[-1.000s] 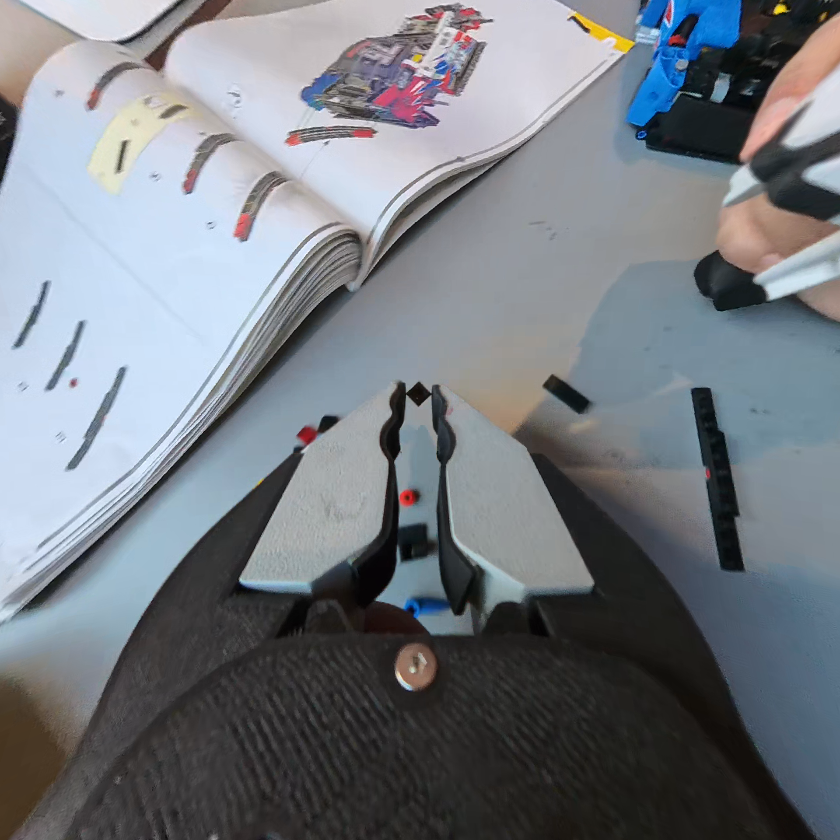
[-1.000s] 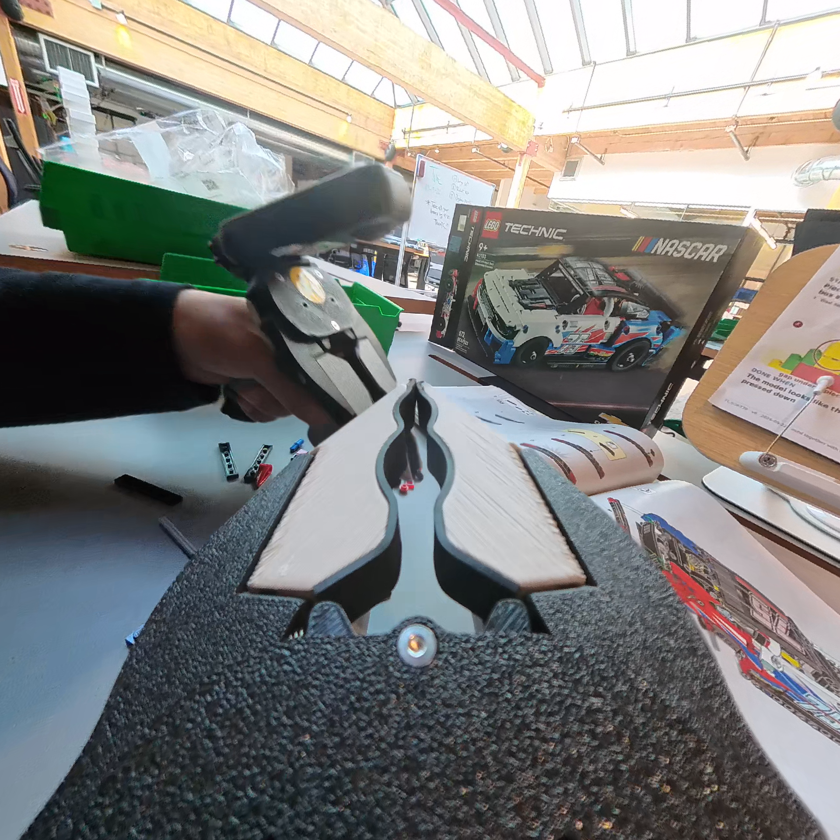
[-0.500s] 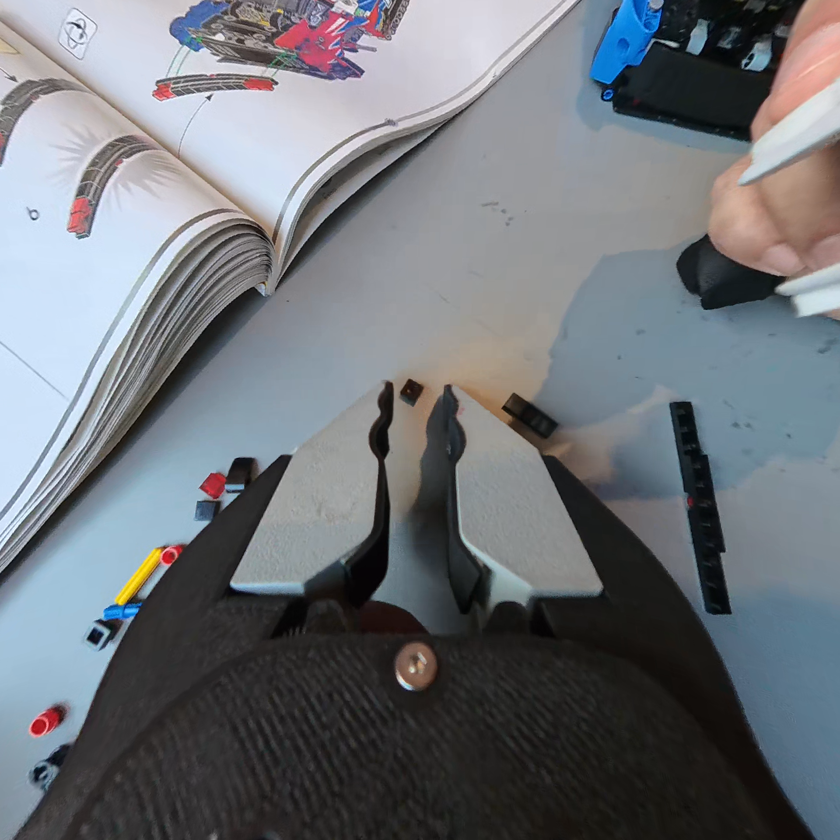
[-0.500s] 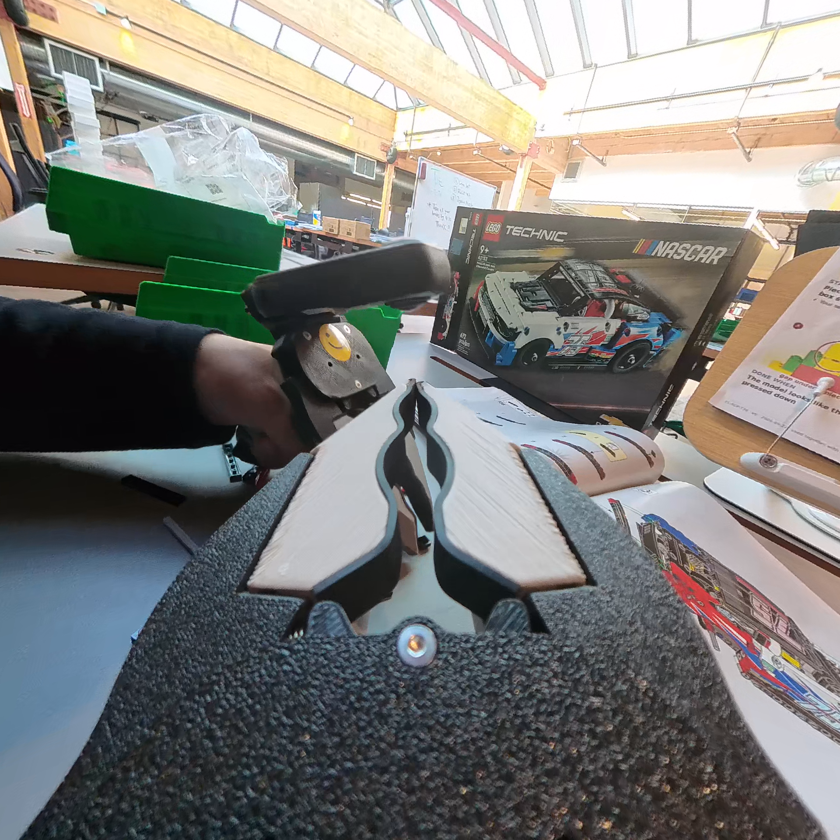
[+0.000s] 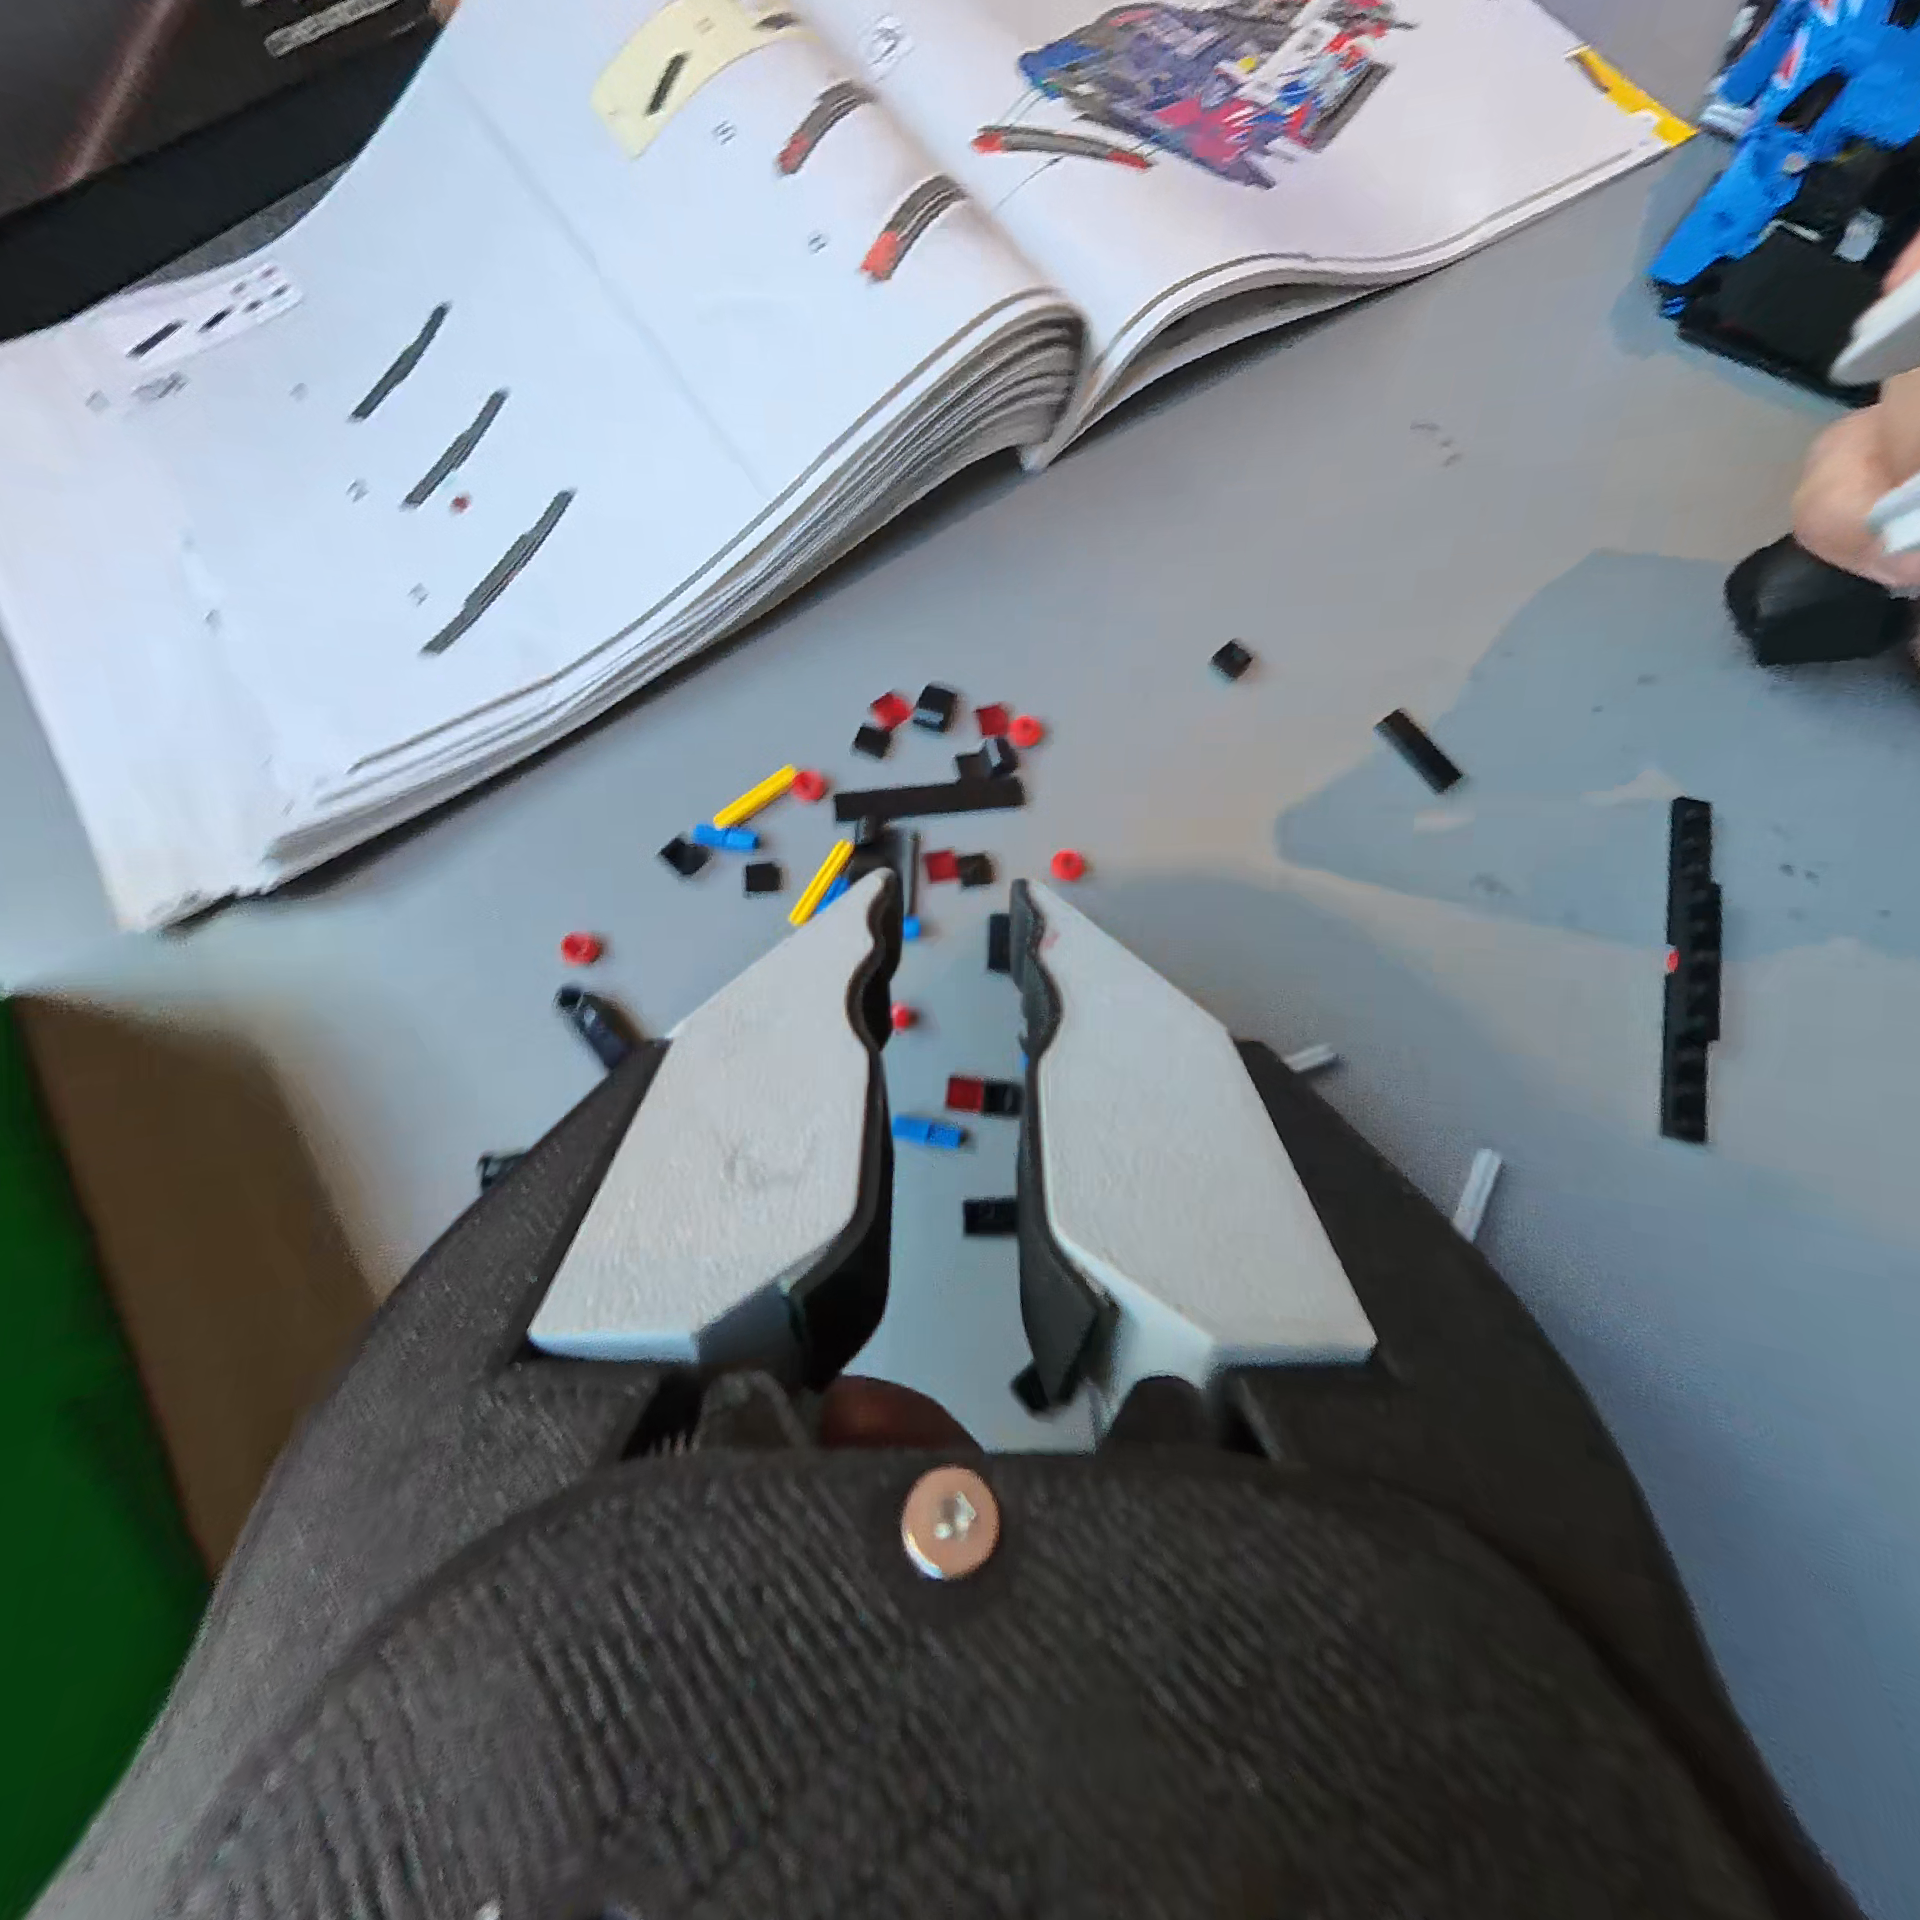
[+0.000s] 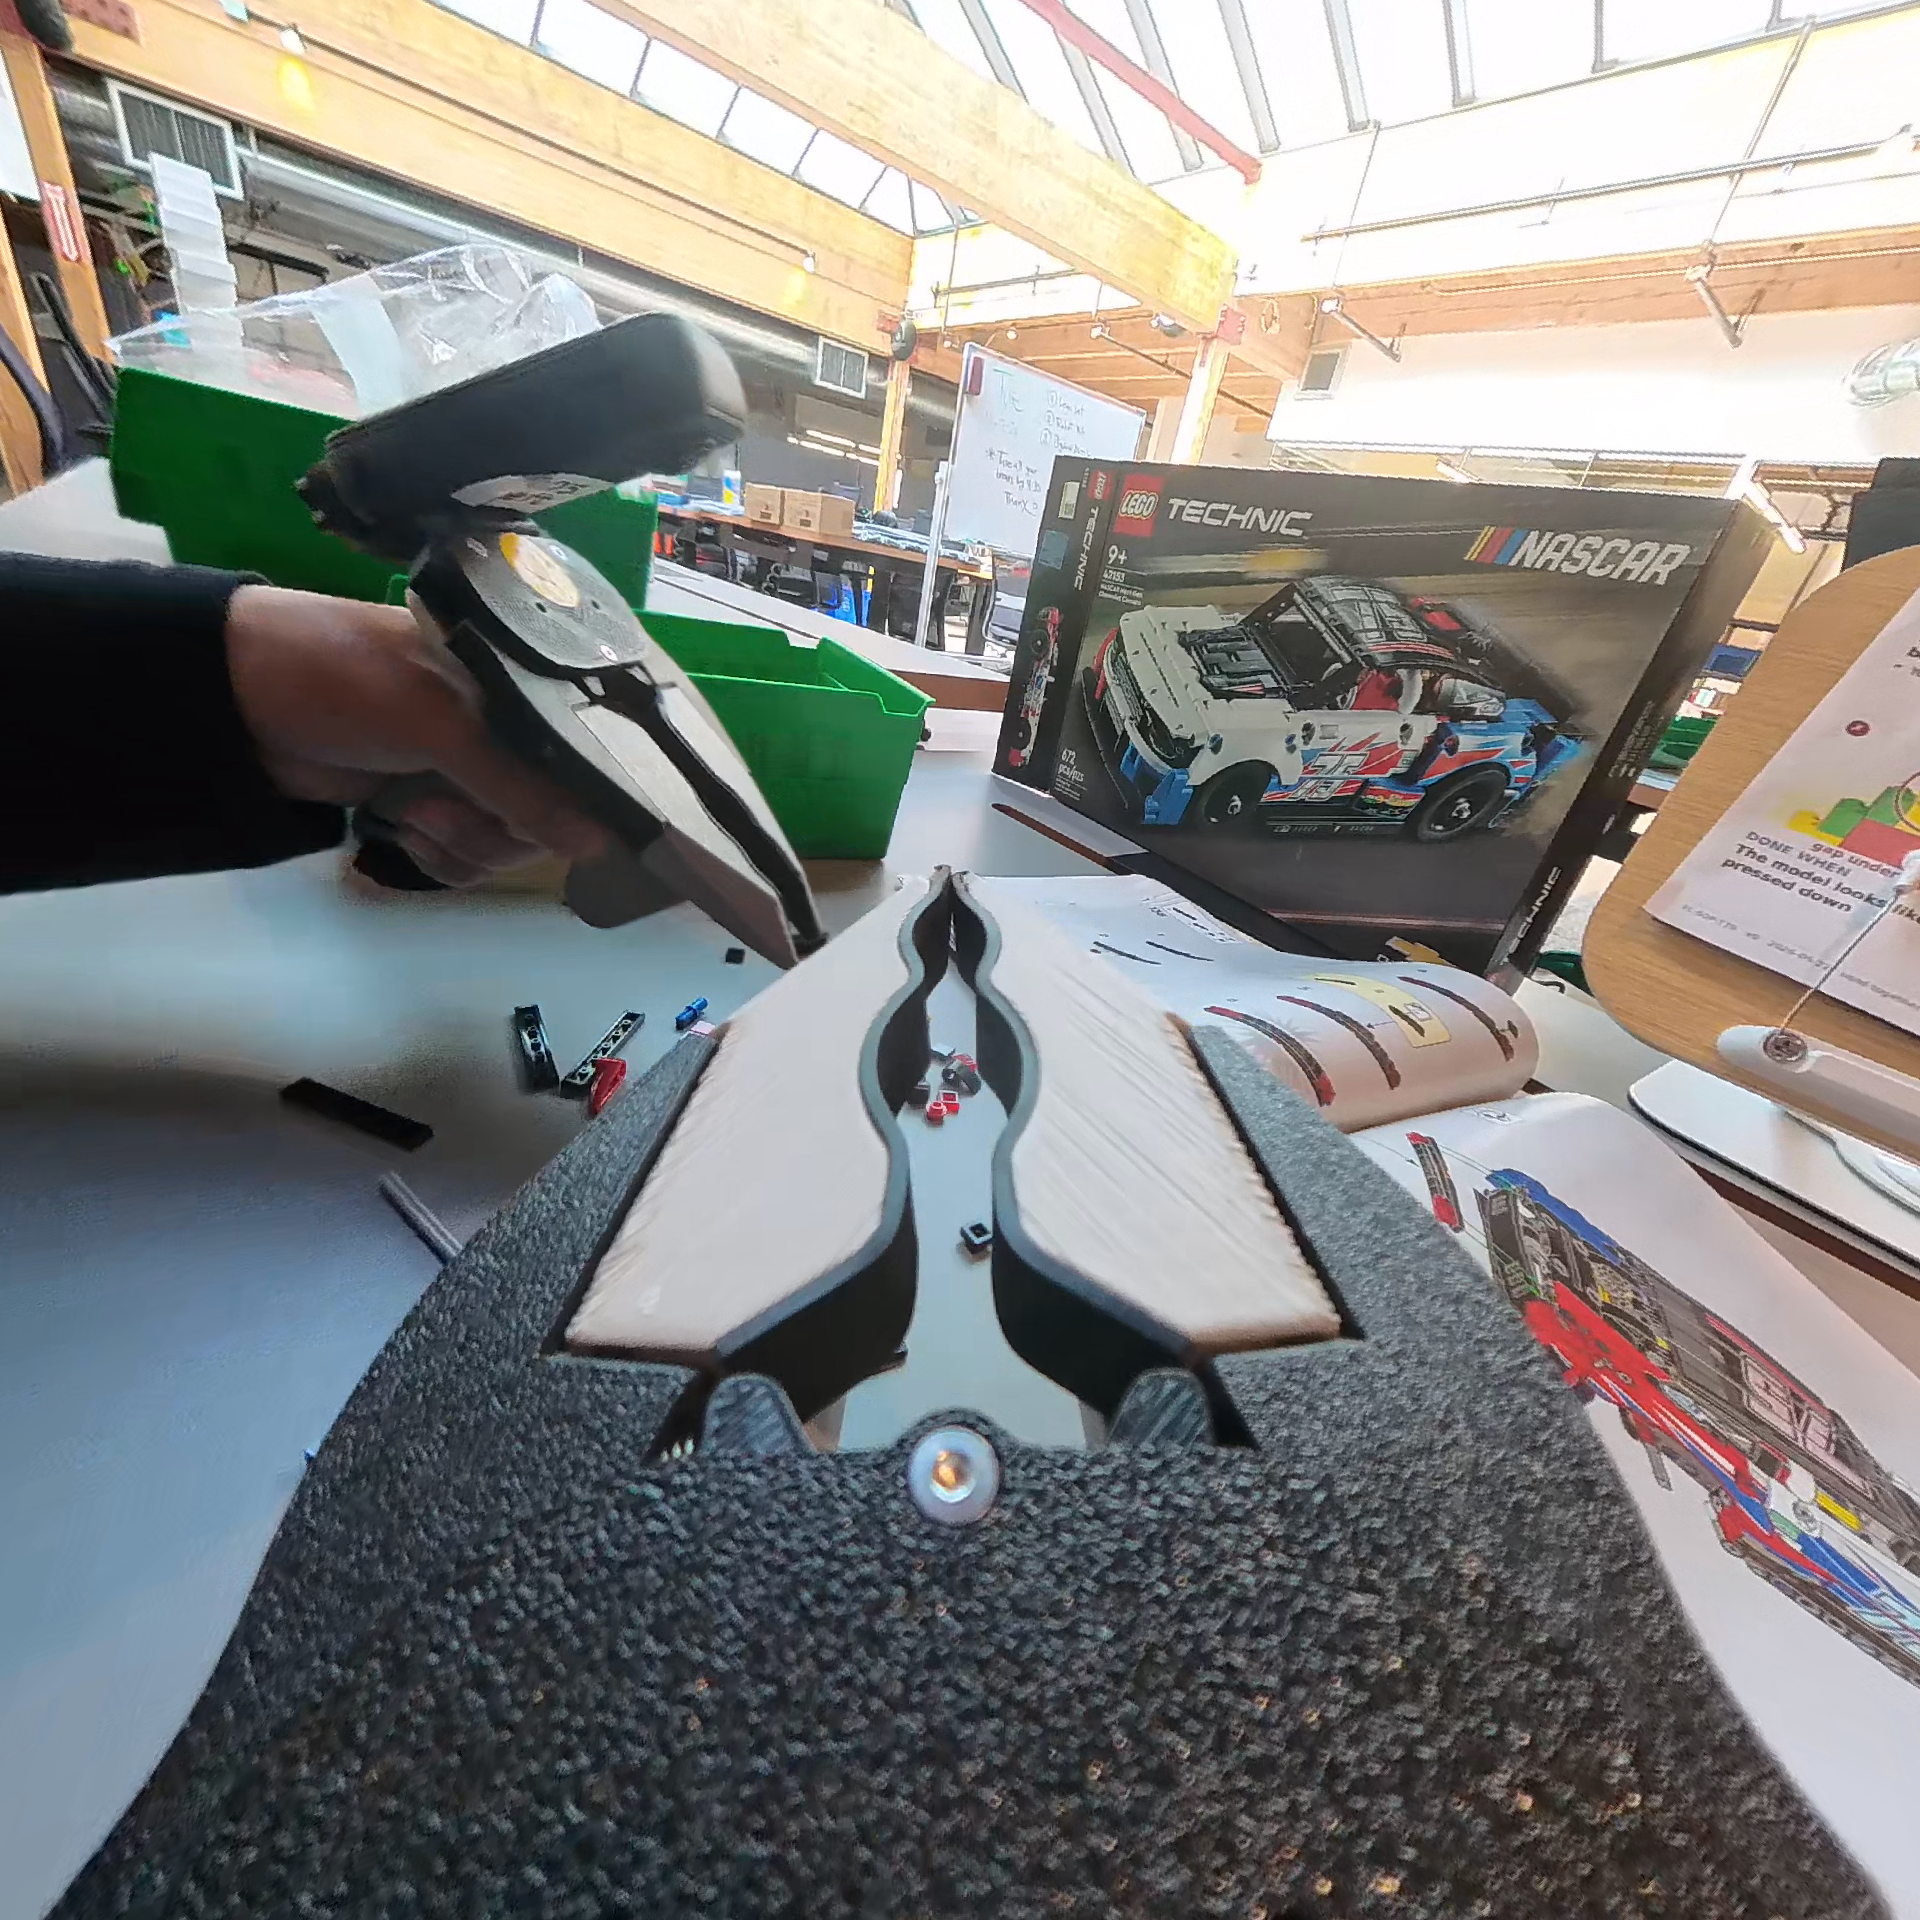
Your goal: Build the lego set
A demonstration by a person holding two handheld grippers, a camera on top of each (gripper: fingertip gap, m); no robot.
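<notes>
My left gripper [image 5: 951, 891] is open and empty, and it hovers over a scatter of small red, black, blue and yellow lego pieces [image 5: 894, 790] on the grey table [image 5: 1195, 499]. A small black square piece [image 5: 1231, 660] lies alone beyond the scatter to the right. The right wrist view shows the left gripper [image 6: 795, 935] in a hand, tilted down at the table. My right gripper [image 6: 951, 883] is shut, with nothing visible between its tips. The blue and black partly built model [image 5: 1766, 208] sits at the far right.
The open instruction booklet [image 5: 623, 364] lies at the left and back. A short black plate [image 5: 1418, 750] and a long black beam [image 5: 1688, 966] lie to the right. The set's box [image 6: 1351, 675] and green bins [image 6: 800, 727] stand behind. A wooden stand with a sheet [image 6: 1766, 831] is at the right. The gap from one gripper's tips to the other's is roughly 15 centimeters. My left gripper's tips are some 11 centimeters from the small black square piece [image 5: 1231, 660]. It is also in sight in the right wrist view [image 6: 977, 1240].
My left gripper was shut on the small black square piece, opened and left it on the table, then drew back over the scatter. My right gripper stayed shut and still.
</notes>
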